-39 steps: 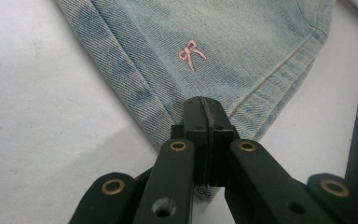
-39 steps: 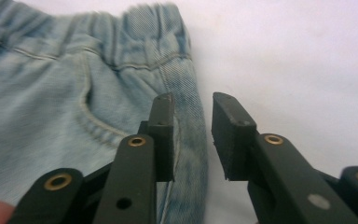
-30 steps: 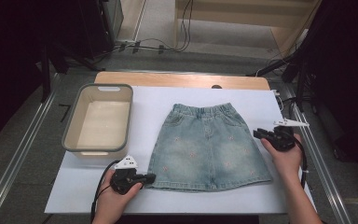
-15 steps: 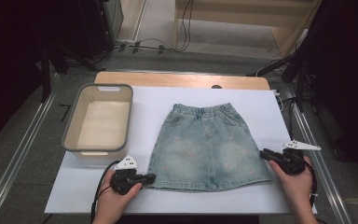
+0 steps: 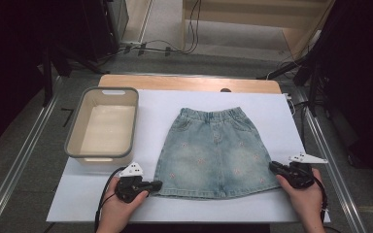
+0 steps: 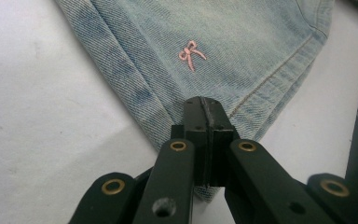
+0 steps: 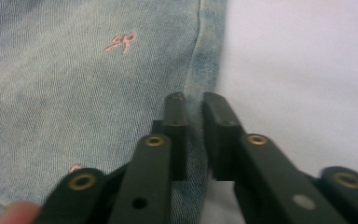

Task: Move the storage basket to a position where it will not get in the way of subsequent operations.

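At the left of the desk (image 5: 272,104) stands a bin (image 5: 102,124), well apart from the skirt (image 5: 216,145). The denim skirt lies flat in the middle of the desk, waistband on the far side, hem toward the person, small pink bows (image 6: 192,52) stitched over it. The left gripper (image 5: 155,185) rests at the skirt's near left corner; in the left gripper view its fingers (image 6: 196,121) are clenched tight together on the hem corner, the fabric pinched between them. The right gripper (image 5: 274,167) sits at the skirt's near right corner. In the right gripper view its fingers (image 7: 175,121) straddle the side seam with a narrow slit between them, the denim edge in that slit; they have just been closing and now grasp the skirt's edge.
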The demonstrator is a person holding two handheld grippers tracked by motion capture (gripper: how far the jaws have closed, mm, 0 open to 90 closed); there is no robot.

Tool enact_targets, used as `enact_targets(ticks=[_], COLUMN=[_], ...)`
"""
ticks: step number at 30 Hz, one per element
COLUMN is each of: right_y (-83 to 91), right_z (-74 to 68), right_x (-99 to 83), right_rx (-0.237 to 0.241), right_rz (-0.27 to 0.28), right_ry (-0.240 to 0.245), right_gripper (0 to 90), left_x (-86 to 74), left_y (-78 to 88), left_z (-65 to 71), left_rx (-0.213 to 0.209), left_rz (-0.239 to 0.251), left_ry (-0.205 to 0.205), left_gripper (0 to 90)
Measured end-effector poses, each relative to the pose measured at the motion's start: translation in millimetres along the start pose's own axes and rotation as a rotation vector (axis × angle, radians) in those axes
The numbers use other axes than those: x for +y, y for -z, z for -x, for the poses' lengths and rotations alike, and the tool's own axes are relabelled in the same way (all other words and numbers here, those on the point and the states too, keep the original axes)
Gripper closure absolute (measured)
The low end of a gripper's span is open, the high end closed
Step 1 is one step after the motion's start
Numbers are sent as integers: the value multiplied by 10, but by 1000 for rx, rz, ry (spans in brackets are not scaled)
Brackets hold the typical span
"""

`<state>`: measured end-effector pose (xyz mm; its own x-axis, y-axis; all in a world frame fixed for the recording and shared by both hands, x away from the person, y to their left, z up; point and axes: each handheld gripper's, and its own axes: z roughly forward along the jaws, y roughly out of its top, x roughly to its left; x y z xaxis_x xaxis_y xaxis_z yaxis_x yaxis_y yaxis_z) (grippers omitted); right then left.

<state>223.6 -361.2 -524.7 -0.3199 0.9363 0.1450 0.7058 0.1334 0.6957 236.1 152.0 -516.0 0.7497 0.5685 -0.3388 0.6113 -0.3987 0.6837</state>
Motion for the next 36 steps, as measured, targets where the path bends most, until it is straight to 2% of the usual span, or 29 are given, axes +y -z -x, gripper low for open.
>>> enact_targets(ticks=[3,6,9,14,18,21,23,27,31,33,36], right_y=[19,116,200,201,204,257,305,410,466,475,478], right_z=[11,72,98,58,54,13,-18,-39,-62,-93,-103], right_x=[10,-4,-24,-97,-134,-181,-247,-403,-515,-535,-515], right_rx=[8,27,31,1,6,27,38,54,74,59,50], right_rz=[-5,24,34,-5,5,28,35,42,35,37,25], right_ry=[8,-24,-25,25,0,15,27,11,2,23,28], right_gripper=[856,859,860,861,845,788,757,733,740,764,780], left_x=[-1,0,1,1,-1,-2,-1,-1,-3,-3,-1], left_y=[0,1,0,1,2,3,3,3,4,4,4], left_z=[3,-1,-7,-9,-11,-14,-17,-17,-15,-18,-24], left_rx=[2,-1,-6,-8,-9,-9,-11,-12,-11,-15,-18], left_rz=[1,-1,-1,-2,-1,0,-1,-1,0,0,-1], left_ry=[-1,1,4,6,8,10,12,14,14,17,20], left_gripper=[883,883,883,883,883,883,883,883,883,883,882])
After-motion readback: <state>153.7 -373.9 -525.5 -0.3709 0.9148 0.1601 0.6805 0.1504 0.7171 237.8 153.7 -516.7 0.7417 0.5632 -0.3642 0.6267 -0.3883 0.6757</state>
